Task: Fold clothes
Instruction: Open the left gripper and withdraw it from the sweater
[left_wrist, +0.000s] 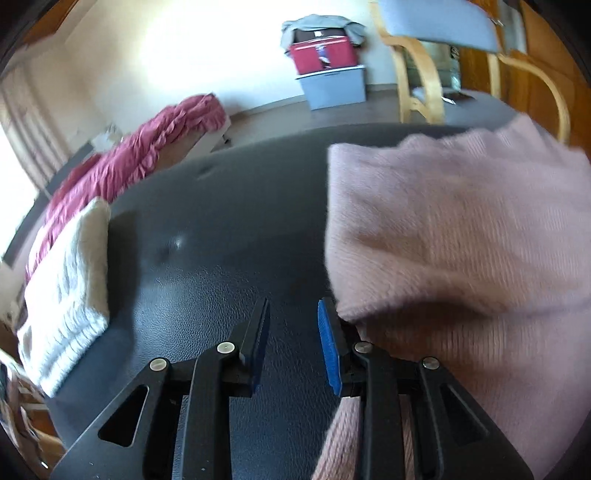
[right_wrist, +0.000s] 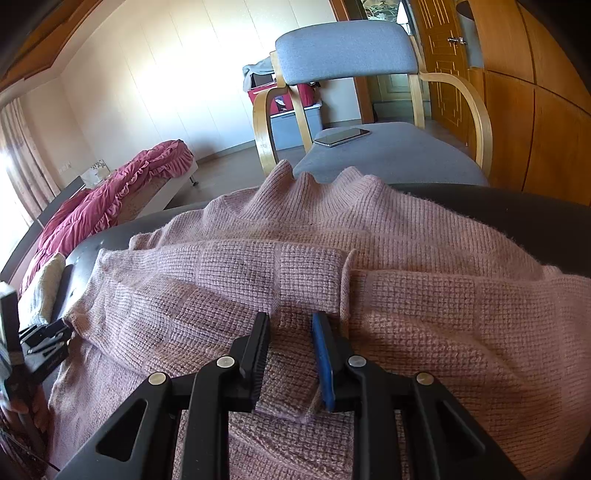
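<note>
Right wrist view is showing your right gripper (right_wrist: 290, 334) spread above the pink sweater (right_wrist: 369, 258), lying partly folded on the black table (right_wrist: 517, 210); your left gripper (left_wrist: 293, 325) is spread too, pinching nothing.

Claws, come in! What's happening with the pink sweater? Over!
Left claw open, empty, beside pink sweater. Right claw open over sweater fold. Sweater partly folded on black table. Nothing in the way.

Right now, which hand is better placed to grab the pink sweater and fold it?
Probably right: its tool sits open over the sweater. The left tool is over bare table.
</note>
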